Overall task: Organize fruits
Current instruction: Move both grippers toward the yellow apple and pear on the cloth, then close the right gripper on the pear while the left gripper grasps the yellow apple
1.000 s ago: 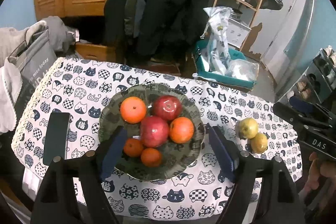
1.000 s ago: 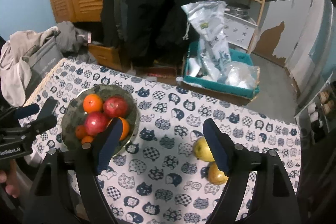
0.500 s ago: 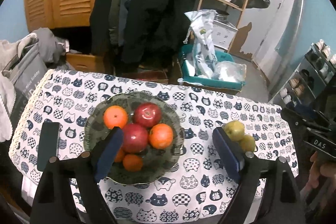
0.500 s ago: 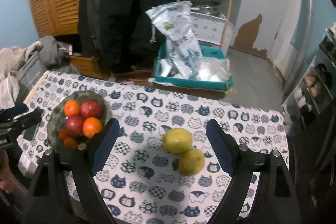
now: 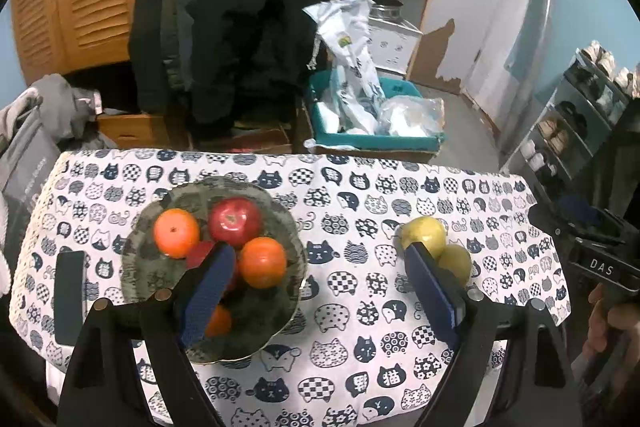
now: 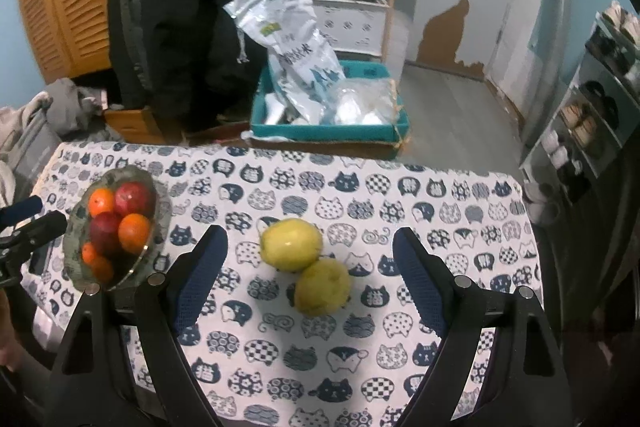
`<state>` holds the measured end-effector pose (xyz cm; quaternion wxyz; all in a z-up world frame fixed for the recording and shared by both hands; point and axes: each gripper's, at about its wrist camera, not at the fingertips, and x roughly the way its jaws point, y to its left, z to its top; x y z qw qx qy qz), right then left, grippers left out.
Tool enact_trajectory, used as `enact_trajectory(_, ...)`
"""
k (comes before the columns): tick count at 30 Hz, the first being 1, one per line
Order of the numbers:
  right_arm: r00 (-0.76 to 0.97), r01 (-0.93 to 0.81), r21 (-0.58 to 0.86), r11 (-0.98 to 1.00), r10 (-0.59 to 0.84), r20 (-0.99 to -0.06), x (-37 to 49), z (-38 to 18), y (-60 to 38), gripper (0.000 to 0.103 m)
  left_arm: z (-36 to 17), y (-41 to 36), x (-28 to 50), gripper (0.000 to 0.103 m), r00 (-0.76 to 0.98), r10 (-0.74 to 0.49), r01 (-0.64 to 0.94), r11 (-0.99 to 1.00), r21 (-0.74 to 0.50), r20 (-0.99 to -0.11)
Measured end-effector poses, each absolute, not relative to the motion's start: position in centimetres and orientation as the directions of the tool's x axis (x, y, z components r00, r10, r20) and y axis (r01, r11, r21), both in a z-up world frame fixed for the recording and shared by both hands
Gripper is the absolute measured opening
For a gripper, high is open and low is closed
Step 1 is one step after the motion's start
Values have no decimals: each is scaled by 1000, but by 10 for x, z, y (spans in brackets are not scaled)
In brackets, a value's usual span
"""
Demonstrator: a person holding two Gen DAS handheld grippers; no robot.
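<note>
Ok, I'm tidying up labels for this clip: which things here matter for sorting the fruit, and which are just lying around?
For the job:
- two yellow-green fruits on the cloth
- bowl of oranges and red apples
- both hand-held grippers, open: left, right

Just lying about:
- dark phone
- teal crate with bags
- hanging coats

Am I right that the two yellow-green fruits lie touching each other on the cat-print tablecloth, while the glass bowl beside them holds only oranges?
Not quite: the bowl holds red apples as well as oranges, as the right wrist view shows. The rest stands: the two yellow-green fruits lie touching each other on the cat-print tablecloth.
</note>
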<state>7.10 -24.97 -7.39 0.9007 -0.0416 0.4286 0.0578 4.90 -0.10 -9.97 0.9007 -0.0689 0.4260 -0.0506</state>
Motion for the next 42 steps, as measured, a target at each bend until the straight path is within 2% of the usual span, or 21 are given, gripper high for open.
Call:
enact_trajectory(16, 484, -65, 44, 997, 70, -872, 95, -147, -282, 85, -161, -54, 87, 88, 506, -125, 116, 990, -76, -853)
enact_trajectory(26, 373, -45, 76, 996, 87, -924, 116, -204, -281, 85, -202, -68, 107, 88, 441, -107, 117, 991, -61, -891)
enact_trajectory(38, 302, -36, 126, 991, 131, -944, 128, -242, -279, 84, -226, -76, 122, 88, 398, -101, 121, 991, -57, -912)
enact_trajectory(41, 286, -35, 140, 989, 144, -947, 132, -249, -278, 80, -225, -77, 128, 88, 392, -121, 118, 990, -80, -912)
enact_trajectory(42, 281, -37, 147, 988, 151, -948, 132, -250, -277, 75, -225, -78, 129, 88, 390, -127, 118, 989, -87, -912)
